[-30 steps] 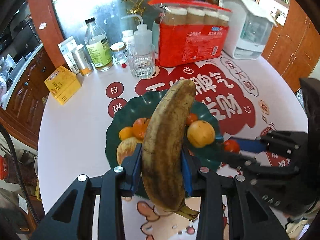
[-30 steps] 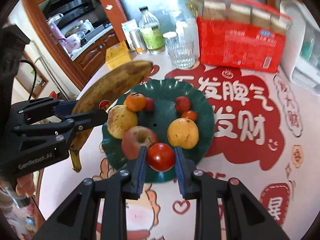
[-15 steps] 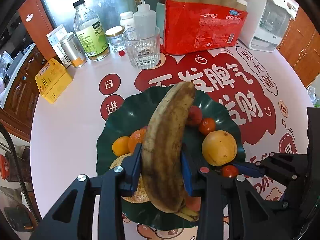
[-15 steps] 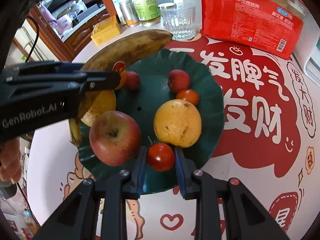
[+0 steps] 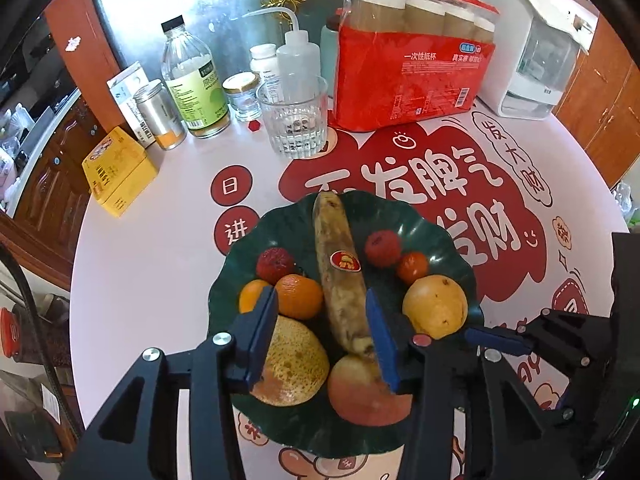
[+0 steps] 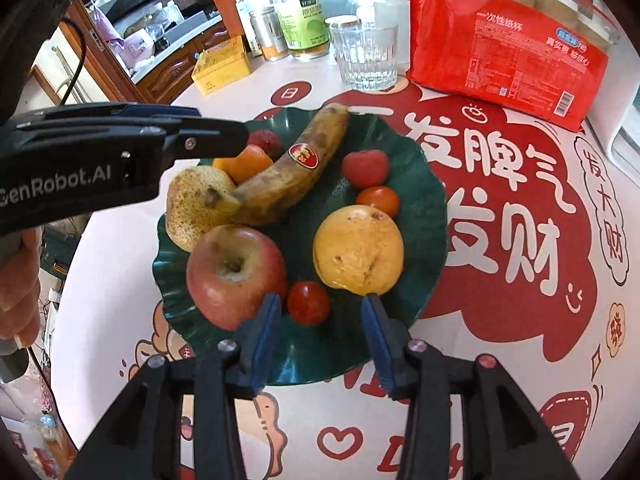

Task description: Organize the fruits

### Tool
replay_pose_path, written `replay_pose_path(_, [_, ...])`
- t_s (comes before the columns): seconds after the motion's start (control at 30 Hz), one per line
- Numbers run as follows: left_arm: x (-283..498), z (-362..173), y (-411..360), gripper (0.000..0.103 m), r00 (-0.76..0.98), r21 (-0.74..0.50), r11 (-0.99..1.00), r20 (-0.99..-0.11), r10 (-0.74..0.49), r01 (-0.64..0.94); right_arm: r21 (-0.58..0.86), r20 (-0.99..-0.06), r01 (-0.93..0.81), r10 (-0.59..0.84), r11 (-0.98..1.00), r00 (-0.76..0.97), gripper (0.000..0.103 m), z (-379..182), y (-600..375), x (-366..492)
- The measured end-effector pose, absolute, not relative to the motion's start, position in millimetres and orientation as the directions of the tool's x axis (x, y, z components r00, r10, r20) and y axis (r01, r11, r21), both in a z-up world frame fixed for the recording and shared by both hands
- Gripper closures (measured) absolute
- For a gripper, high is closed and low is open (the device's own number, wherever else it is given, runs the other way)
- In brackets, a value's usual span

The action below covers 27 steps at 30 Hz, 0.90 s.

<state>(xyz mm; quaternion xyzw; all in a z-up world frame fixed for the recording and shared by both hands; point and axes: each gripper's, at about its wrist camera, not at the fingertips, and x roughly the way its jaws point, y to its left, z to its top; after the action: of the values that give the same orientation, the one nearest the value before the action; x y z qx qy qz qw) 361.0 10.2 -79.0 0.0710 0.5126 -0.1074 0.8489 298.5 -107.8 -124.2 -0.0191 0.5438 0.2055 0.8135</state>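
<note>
A dark green plate (image 5: 448, 236) (image 6: 424, 184) holds several fruits. A brown-spotted banana (image 5: 340, 272) (image 6: 296, 172) lies along its middle, free of any grip. My left gripper (image 5: 322, 320) is open above the banana's stem end, jaws apart on either side. A small red tomato (image 6: 308, 303) lies on the plate's near part between an apple (image 6: 236, 276) and a yellow fruit (image 6: 358, 256). My right gripper (image 6: 318, 316) is open just behind the tomato. The right gripper also shows in the left wrist view (image 5: 496, 340).
Behind the plate stand a glass (image 5: 294, 120), a green-label bottle (image 5: 194, 84), a squeeze bottle (image 5: 298, 56), a red pack of paper cups (image 5: 412, 76), a white appliance (image 5: 532, 48) and a yellow box (image 5: 118, 170). The table edge runs along the left.
My left gripper opened and let the banana down onto the plate. My right gripper opened and left the tomato on the plate. Both grippers drew back a little.
</note>
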Motion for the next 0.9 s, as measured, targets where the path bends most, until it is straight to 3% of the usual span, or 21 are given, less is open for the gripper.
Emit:
replay_pose_path(0.57, [319.9,-68.7,26.4,0.049,0.45,-0.015,0.973,-0.885,-0.12,0.23,0.167,-0.877,-0.346,0.299,0.923,0.375,0.06,-98.6,-111.8,282.8])
replay_pose_path(0.9, [279.6,-79.3,32.2,0.049,0.418,-0.036,0.974,-0.899,-0.131,0.226,0.166,-0.875,-0.332,0.294,0.928,0.384,0.06,-91.5,-116.9,264.8])
